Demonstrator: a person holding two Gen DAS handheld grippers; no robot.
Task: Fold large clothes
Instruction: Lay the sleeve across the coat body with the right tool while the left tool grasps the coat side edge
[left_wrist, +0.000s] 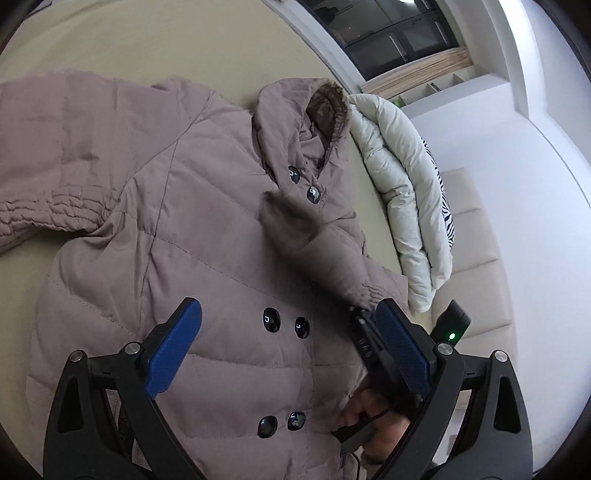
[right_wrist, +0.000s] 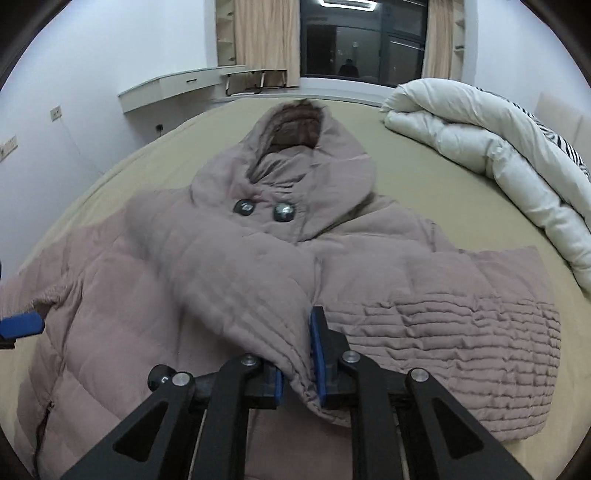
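Observation:
A mauve quilted hooded coat lies front up on a beige bed, with dark buttons down its middle. My left gripper is open and empty just above the coat's buttoned front. My right gripper is shut on the coat's sleeve, near its gathered cuff, and holds it lifted across the coat's chest. In the left wrist view this sleeve runs toward the collar, with the right gripper at its end. The other sleeve lies spread out to the left.
A rolled cream duvet with a zebra-patterned edge lies on the bed to the right of the coat. A padded headboard is behind it. A wall shelf, curtains and a dark window are beyond the bed.

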